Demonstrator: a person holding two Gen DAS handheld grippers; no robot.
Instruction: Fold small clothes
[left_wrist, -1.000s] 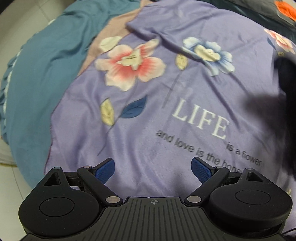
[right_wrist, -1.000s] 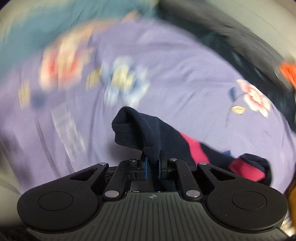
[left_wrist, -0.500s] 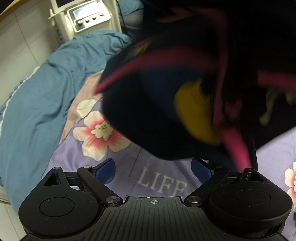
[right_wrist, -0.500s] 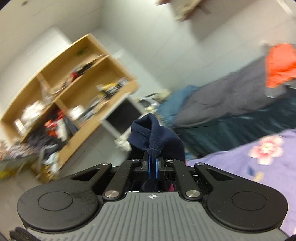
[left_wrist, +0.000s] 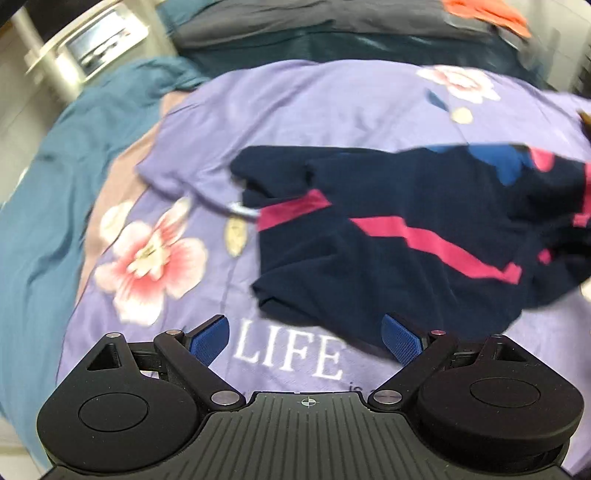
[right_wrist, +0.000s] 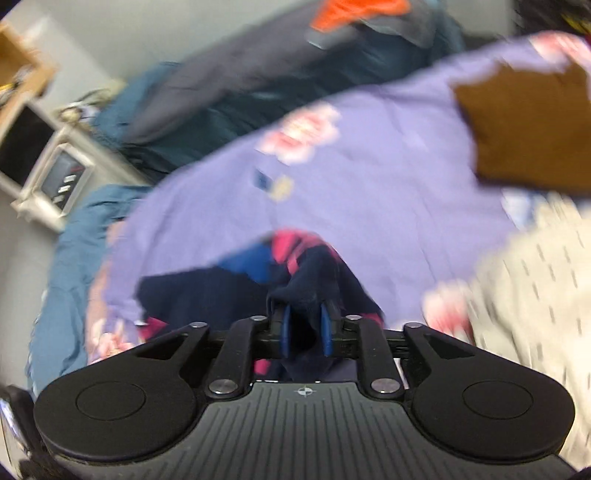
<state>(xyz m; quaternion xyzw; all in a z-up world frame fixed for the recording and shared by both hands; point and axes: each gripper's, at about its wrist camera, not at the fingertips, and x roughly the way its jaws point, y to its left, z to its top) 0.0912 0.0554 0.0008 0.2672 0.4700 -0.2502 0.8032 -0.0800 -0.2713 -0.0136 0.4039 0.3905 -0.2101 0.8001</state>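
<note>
Navy fabric with pink stripes and a blue patch, the small garment (left_wrist: 388, 229) lies rumpled on the purple flowered bedspread (left_wrist: 295, 110), just beyond the printed word "LIFE" (left_wrist: 288, 354) and crumpled rather than flat, with one sleeve or leg reaching off to the left. The right claw (right_wrist: 304, 328) has its blue pads pressed close on a bunched fold of that same navy cloth, which rises in a peak between them, so one end of the piece looks lifted while the rest trails down onto the bed. The left claw (left_wrist: 304, 338) hangs with its fingers spread wide and nothing between them; its right pad sits just at the near hem of the garment, though whether it touches is hard to tell. Off to the right side of the bedspread are a brown cloth (right_wrist: 528, 129) and a cream patterned one (right_wrist: 535, 295), both blurred. My reading is that the step in hand is laying the garment out for folding, and no fold is made yet. Next, the free left claw likely needs to take a near edge or corner so both can pull the cloth taut and flat.
</note>
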